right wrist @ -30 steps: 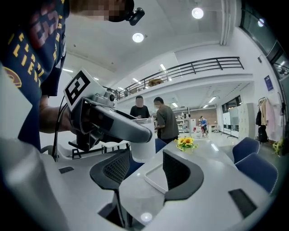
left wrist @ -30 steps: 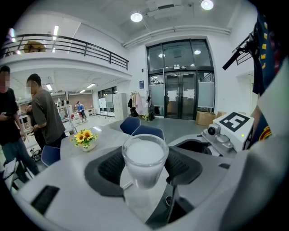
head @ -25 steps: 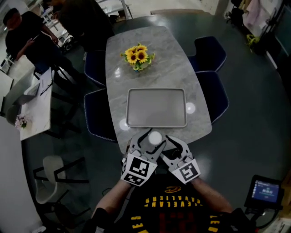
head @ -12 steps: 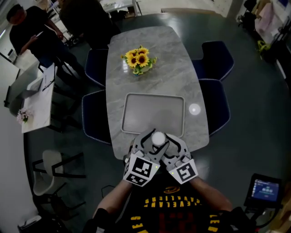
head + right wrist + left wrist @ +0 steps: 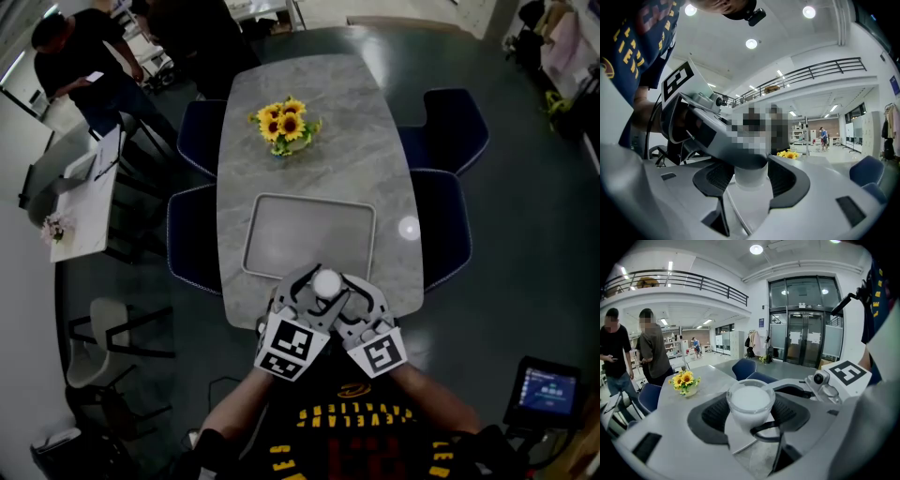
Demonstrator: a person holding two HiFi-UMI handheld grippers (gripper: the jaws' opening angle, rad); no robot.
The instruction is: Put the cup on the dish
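With both tools brought together in front of my chest, I have the left gripper [image 5: 305,289] and the right gripper [image 5: 352,291] closed on the same white cup [image 5: 325,281], one set of black pads pressing it from each side; each gripper view shows the cup standing upright between that gripper's jaws. From the head view the cup sits right at the near edge of the dish [image 5: 267,234], a flat grey rectangular tray, and I cannot tell whether its base touches anything. The dish lies on a grey marbled table [image 5: 319,94] and its surface is bare. Beyond the dish, along the table's middle, stands a bunch of sunflowers [image 5: 286,122], well apart from the cup. A small bright round spot [image 5: 408,228] shows on the tabletop just right of the dish. Four dark blue chairs ring the dish's sides: two on the right [image 5: 450,122] [image 5: 441,230] and two on the left [image 5: 199,131] [image 5: 187,246], all pushed up to the table. Far beyond and left of the dish two people [image 5: 70,56] [image 5: 197,37] stand by a white side table [image 5: 80,202]. Nearer me than the dish, to the right on the floor, a small lit screen [image 5: 548,392] glows, and to the left a pale chair [image 5: 94,361] stands alone.
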